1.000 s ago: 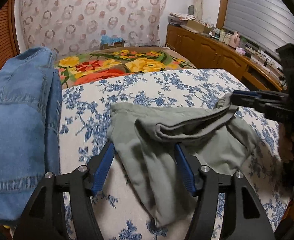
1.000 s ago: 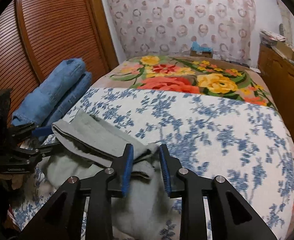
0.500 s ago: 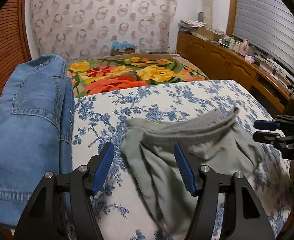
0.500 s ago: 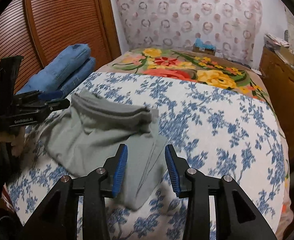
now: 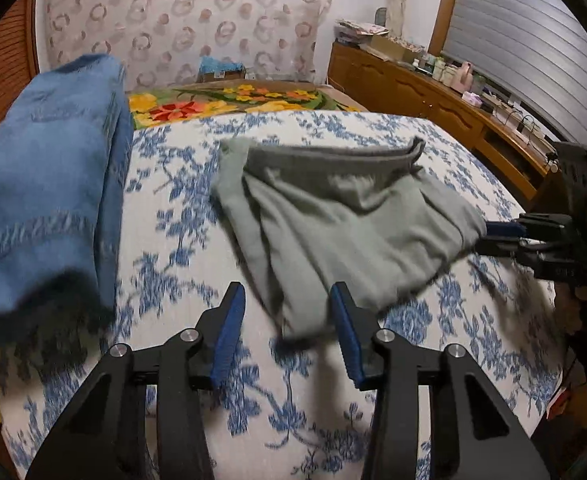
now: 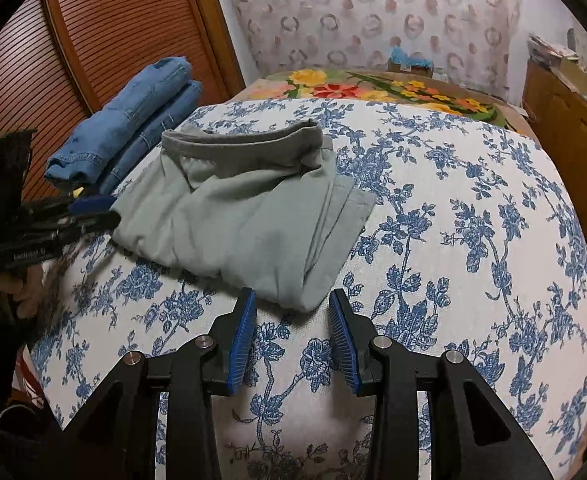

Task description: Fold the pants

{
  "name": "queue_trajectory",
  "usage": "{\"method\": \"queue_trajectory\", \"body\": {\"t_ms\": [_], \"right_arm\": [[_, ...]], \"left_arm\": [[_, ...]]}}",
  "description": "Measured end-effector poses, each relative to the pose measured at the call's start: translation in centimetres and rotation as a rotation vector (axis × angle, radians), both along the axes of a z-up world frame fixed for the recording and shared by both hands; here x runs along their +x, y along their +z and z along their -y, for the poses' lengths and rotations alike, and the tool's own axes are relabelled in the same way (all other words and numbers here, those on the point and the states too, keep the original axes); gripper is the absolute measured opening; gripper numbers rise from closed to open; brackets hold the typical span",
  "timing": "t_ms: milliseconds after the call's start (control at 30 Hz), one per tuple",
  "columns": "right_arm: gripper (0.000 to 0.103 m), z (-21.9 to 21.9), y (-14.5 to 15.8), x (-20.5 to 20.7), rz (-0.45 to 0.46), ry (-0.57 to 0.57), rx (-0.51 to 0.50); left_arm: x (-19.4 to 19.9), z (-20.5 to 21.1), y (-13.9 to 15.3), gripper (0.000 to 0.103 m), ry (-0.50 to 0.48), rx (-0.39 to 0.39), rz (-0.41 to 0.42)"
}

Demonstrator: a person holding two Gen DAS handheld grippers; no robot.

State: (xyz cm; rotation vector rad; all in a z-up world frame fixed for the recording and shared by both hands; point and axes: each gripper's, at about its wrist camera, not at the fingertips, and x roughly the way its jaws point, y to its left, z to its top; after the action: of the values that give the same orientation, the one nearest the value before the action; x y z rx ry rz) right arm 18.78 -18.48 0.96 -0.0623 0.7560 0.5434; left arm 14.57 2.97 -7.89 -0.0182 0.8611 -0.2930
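Right wrist: grey pants (image 6: 249, 216) lie folded on the bedspread (image 6: 473, 240); both grippers' fingers narrowing, holding nothing.

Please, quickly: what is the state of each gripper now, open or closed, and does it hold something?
Left gripper: jaws open, just been closing, holding nothing; a corner of the grey pants lies between them.
Right gripper: jaws open, just been closing, holding nothing.

No lettering anywhere is sharp enough to read.
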Motion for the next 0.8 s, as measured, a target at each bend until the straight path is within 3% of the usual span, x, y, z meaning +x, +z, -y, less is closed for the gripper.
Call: {"method": "queue_trajectory", "body": {"t_ms": [133, 200, 300, 533, 733, 767, 800], "right_arm": [[0.024, -0.3, 0.1, 0.5, 0.008, 0.004, -0.007], [0.011, -0.6, 0.1, 0.7, 0.012, 0.016, -0.009], [0.004, -0.3, 0.5, 0.2, 0.057, 0.010, -0.046], [0.000, 3.3, 0.8, 0.4, 0.051, -0.132, -0.056], [0.000, 4.3, 1.4, -0.1, 0.054, -0.148, 0.027], [0.001, 4.3, 1.6, -0.2, 0.061, -0.148, 0.032], [0.009, 4.1, 1.8, -0.2, 0.065, -0.140, 0.042]], "left_arm": [[-0.1, 0.0, -0.4, 0.045, 0.007, -0.002, -0.008], [0.0, 0.0, -0.5, 0.045, 0.014, 0.007, -0.008], [0.2, 0.0, -0.7, 0.045, 0.018, 0.009, -0.017], [0.2, 0.1, -0.6, 0.045, 0.024, 0.015, -0.012], [-0.2, 0.2, -0.3, 0.045, 0.033, 0.013, -0.014], [-0.3, 0.2, -0.2, 0.045, 0.032, 0.011, -0.012], [-0.3, 0.2, -0.2, 0.045, 0.032, 0.010, -0.012]]}}
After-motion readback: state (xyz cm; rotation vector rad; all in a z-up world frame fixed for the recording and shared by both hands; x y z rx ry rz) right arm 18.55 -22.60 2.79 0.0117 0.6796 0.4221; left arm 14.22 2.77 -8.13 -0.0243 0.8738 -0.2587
